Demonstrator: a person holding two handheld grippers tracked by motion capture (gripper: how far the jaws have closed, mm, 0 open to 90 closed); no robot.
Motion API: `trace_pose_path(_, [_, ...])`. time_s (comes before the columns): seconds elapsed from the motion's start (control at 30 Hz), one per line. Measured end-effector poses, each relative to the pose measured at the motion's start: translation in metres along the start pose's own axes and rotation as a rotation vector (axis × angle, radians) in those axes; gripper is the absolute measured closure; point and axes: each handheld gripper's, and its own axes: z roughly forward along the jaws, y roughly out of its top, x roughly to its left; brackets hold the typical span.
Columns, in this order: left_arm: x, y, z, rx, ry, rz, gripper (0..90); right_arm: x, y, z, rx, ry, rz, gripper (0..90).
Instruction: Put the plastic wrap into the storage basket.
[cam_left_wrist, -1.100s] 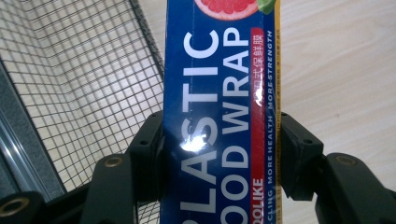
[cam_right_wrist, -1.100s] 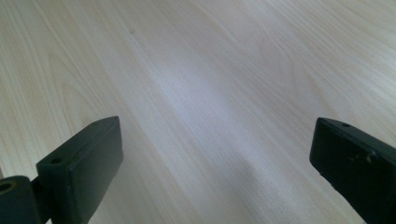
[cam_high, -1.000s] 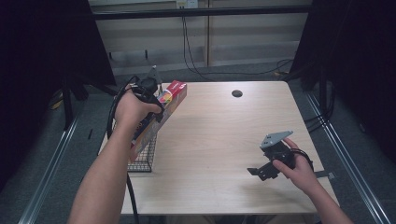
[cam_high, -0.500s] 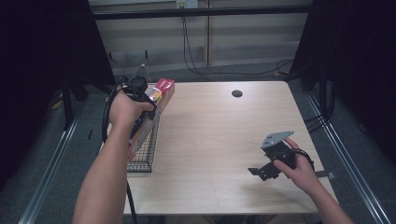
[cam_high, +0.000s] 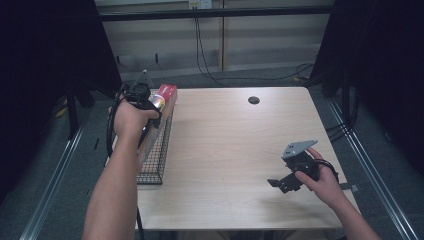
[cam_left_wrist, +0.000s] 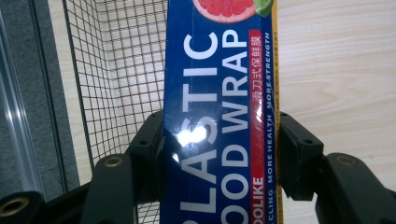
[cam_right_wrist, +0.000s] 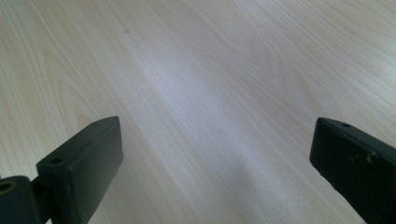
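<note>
over the wire basket (cam_high: 156, 150) our left gripper (cam_left_wrist: 219, 140) clamps the light, stiff, glossy plastic wrap box (cam_left_wrist: 219, 93) across its width; right gripper (cam_right_wrist: 215, 163) jaws wide, empty.

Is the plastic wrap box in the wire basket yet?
Not fully. The left gripper holds the plastic wrap box clamped above the wire basket, its far end over the rim.
</note>
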Motion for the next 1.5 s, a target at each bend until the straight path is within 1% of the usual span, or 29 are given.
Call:
trace_pose_path(0.1, [0.004, -0.001, 0.001, -0.002, 0.008, -0.012, 43.8, 0.000, 0.000, 0.000, -0.001, 0.000, 0.000, 2.7])
trace_pose_path(0.13, [0.005, -0.001, 0.002, -0.002, 0.011, -0.008, 43.8, 0.000, 0.000, 0.000, -0.003, -0.004, -0.003, 2.6])
trace_pose_path(0.23, [0.007, -0.002, 0.002, -0.009, 0.011, -0.015, 43.8, 0.000, 0.000, 0.001, 0.003, -0.006, -0.003, 2.7])
trace_pose_path(0.3, [0.010, -0.002, 0.002, -0.011, 0.007, -0.028, 43.8, 0.000, 0.000, 0.001, 0.002, -0.003, -0.005, 2.7])
trace_pose_path(0.37, [0.012, -0.003, 0.003, -0.011, 0.018, -0.040, 43.8, 0.000, 0.000, 0.002, 0.005, -0.006, -0.004, 2.6])
trace_pose_path(0.43, [0.014, -0.004, 0.004, -0.008, 0.018, -0.048, 43.8, 0.000, 0.000, 0.001, 0.003, -0.007, -0.003, 2.6])
trace_pose_path(0.53, [0.017, -0.005, 0.006, -0.011, 0.027, -0.050, 43.8, 0.000, 0.000, 0.002, 0.004, -0.009, -0.005, 2.6])
trace_pose_path(0.57, [0.017, -0.005, 0.007, -0.014, 0.030, -0.064, 43.8, 0.001, 0.000, 0.002, 0.003, -0.002, -0.001, 2.7])
trace_pose_path(0.63, [0.019, -0.006, 0.008, -0.011, 0.032, -0.074, 43.8, 0.001, 0.000, 0.002, 0.004, -0.006, -0.004, 2.6])
trace_pose_path(0.67, [0.021, -0.006, 0.008, -0.012, 0.035, -0.068, 43.8, 0.001, 0.000, 0.002, 0.004, -0.005, -0.005, 2.7])
trace_pose_path(0.7, [0.021, -0.006, 0.009, -0.016, 0.034, -0.083, 43.8, 0.000, 0.000, 0.002, 0.004, -0.001, -0.004, 2.6])
trace_pose_path(0.77, [0.022, -0.006, 0.009, -0.019, 0.034, -0.084, 43.7, 0.000, 0.000, 0.002, 0.004, -0.001, -0.005, 2.6])
trace_pose_path(0.8, [0.023, -0.007, 0.010, -0.017, 0.036, -0.089, 43.7, 0.000, 0.000, 0.002, 0.003, -0.009, 0.000, 2.6])
trace_pose_path(0.83, [0.025, -0.007, 0.011, -0.020, 0.035, -0.099, 43.7, 0.000, 0.000, 0.002, 0.004, -0.005, -0.003, 2.6])
trace_pose_path(0.9, [0.026, -0.008, 0.012, -0.019, 0.036, -0.106, 43.7, 0.000, -0.001, 0.002, 0.008, -0.001, -0.008, 2.7])
trace_pose_path(0.93, [0.026, -0.009, 0.014, -0.018, 0.031, -0.124, 43.7, 0.000, -0.001, 0.002, 0.006, -0.002, -0.003, 2.7])
trace_pose_path(1.03, [0.027, -0.010, 0.016, -0.020, 0.032, -0.133, 43.7, 0.000, 0.000, 0.001, 0.004, 0.001, -0.006, 2.6])
trace_pose_path(1.07, [0.028, -0.010, 0.017, -0.017, 0.038, -0.125, 43.7, 0.000, 0.000, 0.001, 0.004, 0.001, -0.006, 2.6])
trace_pose_path(1.17, [0.030, -0.011, 0.020, -0.036, 0.035, -0.150, 43.7, 0.000, -0.001, 0.001, 0.004, -0.001, -0.005, 2.7])
trace_pose_path(1.2, [0.030, -0.011, 0.021, -0.035, 0.034, -0.152, 43.7, 0.000, -0.001, 0.001, 0.004, 0.004, -0.001, 2.7])
trace_pose_path(1.23, [0.032, -0.011, 0.022, -0.029, 0.035, -0.144, 43.6, -0.001, 0.000, 0.001, 0.000, 0.005, -0.005, 2.7])
trace_pose_path(1.27, [0.031, -0.011, 0.023, -0.035, 0.043, -0.151, 43.6, 0.000, -0.001, 0.000, 0.001, -0.008, 0.000, 2.6])
trace_pose_path(1.33, [0.032, -0.012, 0.026, -0.032, 0.049, -0.159, 43.6, -0.001, -0.001, 0.000, 0.000, -0.011, 0.001, 2.6])
trace_pose_path(1.37, [0.032, -0.012, 0.026, -0.032, 0.049, -0.159, 43.6, -0.001, -0.001, 0.000, 0.000, -0.011, 0.001, 2.6])
trace_pose_path(1.4, [0.032, -0.012, 0.028, -0.033, 0.043, -0.168, 43.6, -0.001, -0.001, 0.000, 0.001, -0.010, 0.003, 2.6])
trace_pose_path(1.43, [0.033, -0.012, 0.029, -0.030, 0.038, -0.172, 43.6, -0.001, -0.001, 0.000, -0.003, -0.001, 0.004, 2.6])
trace_pose_path(1.47, [0.034, -0.012, 0.030, -0.029, 0.040, -0.166, 43.6, -0.001, -0.001, 0.000, -0.005, -0.002, 0.002, 2.7])
trace_pose_path(1.5, [0.034, -0.012, 0.031, -0.036, 0.039, -0.183, 43.6, -0.001, -0.001, 0.000, -0.012, 0.001, 0.005, 2.6])
